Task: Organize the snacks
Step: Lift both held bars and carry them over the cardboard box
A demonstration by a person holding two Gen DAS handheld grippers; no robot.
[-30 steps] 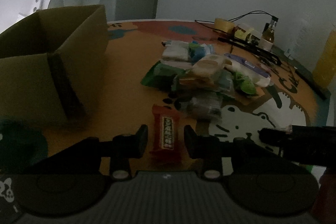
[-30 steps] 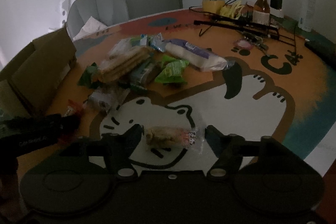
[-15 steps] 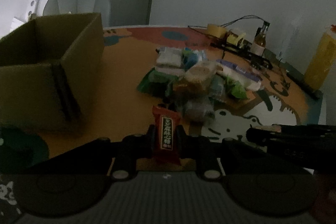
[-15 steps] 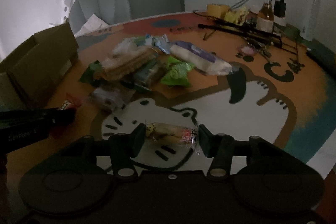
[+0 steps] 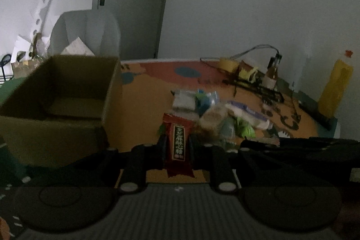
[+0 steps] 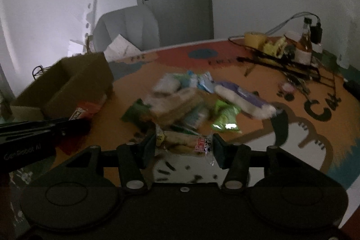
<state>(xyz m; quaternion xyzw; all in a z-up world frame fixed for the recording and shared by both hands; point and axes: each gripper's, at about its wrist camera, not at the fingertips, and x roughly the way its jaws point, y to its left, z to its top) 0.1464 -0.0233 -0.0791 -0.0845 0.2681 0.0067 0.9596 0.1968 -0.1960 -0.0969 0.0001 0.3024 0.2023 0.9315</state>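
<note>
Both tongs have risen off the worktop (image 6: 258, 73) since the earlier frames. Left tongs (image 5: 177, 145) pinch a red candy bar (image 5: 178, 138) upright; right tongs (image 6: 183, 146), which closed within the last second, clamp a clear-wrapped pastry (image 6: 183, 142) by its ends. Slick film could slip free, or either snack might clip the cardboard box (image 5: 67, 91) wall. Chinese characters I cannot decipher run down the bar; "GenRobot AI" marks the left tool. Remaining snack pile (image 6: 186, 102) lies beyond.

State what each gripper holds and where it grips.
Left gripper: red candy wrapper, pinched across its middle. Right gripper: clear-wrapped pastry packet, clamped at its two ends.
</note>
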